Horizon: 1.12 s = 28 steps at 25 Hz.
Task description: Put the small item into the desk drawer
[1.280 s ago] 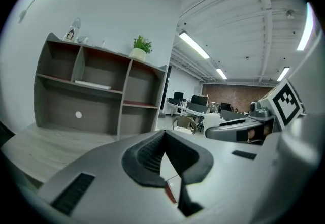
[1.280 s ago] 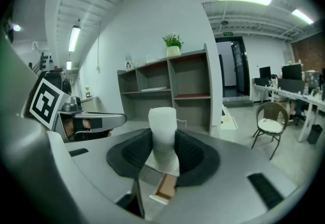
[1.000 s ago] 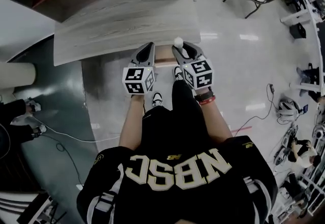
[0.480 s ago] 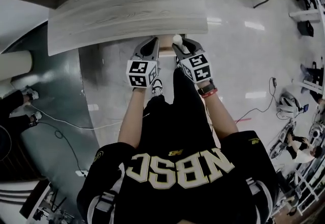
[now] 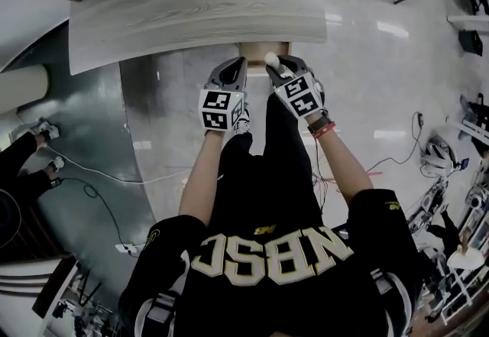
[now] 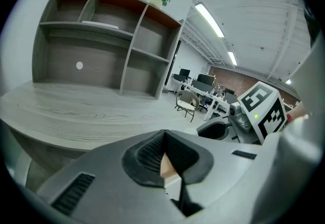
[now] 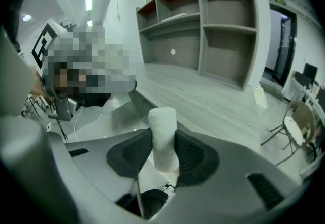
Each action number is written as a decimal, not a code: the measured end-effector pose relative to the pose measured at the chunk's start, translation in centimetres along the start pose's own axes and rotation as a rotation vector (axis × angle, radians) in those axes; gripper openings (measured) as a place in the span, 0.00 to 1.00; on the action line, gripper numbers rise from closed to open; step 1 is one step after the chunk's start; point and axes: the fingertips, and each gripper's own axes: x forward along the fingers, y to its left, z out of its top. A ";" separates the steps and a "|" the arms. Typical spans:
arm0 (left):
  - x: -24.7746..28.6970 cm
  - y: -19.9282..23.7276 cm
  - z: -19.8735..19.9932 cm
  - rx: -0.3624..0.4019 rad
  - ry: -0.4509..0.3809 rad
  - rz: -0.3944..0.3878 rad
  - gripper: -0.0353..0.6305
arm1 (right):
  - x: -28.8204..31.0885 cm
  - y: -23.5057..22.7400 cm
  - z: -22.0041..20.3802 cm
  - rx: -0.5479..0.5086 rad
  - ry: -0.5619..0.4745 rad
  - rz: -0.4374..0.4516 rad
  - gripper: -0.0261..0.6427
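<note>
Step in hand: carrying the item to the drawer, by my reading; it is not yet inside.
Grip: the right gripper (image 7: 163, 154) has its jaws clamped on the small white cylindrical item (image 7: 162, 126). Do not loosen that clamp until the item is over the drawer's opening.
Tilt: the item stands nearly upright between the pads, so a level hand should stop it slipping down through them.
Approach: go in under the bench's front edge toward 12 o'clock and let go low inside, so the item does not roll off the rim.
Item against the jaws: in the right gripper view its middle sits between the two dark pads. Its top sticks out toward 12 o'clock and its lower end shows below them at 6.
Item against the drawer: in the head view a tan wooden drawer (image 5: 256, 49) shows as a strip just past the item at 12 o'clock. I cannot tell whether the item is over it or short of it.
Left gripper (image 6: 165, 159): jaws together with nothing gripped, at 9 o'clock of the right one and near the drawer front.
Bench: the pale grey wood-grain bench (image 5: 191, 7) lies beyond both, at 12 o'clock.
</note>
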 end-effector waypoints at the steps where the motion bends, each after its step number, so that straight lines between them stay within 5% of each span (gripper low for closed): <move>1: 0.1 0.1 -0.4 0.004 0.006 -0.001 0.07 | 0.6 -0.1 -0.6 -0.032 0.016 0.002 0.25; 21: 3.5 3.7 -8.0 -0.026 0.078 0.037 0.07 | 13.3 -1.6 -8.9 -0.395 0.256 0.054 0.25; 28: 3.6 4.7 -9.9 -0.019 0.099 0.043 0.07 | 16.4 -1.5 -11.7 -0.427 0.332 0.072 0.26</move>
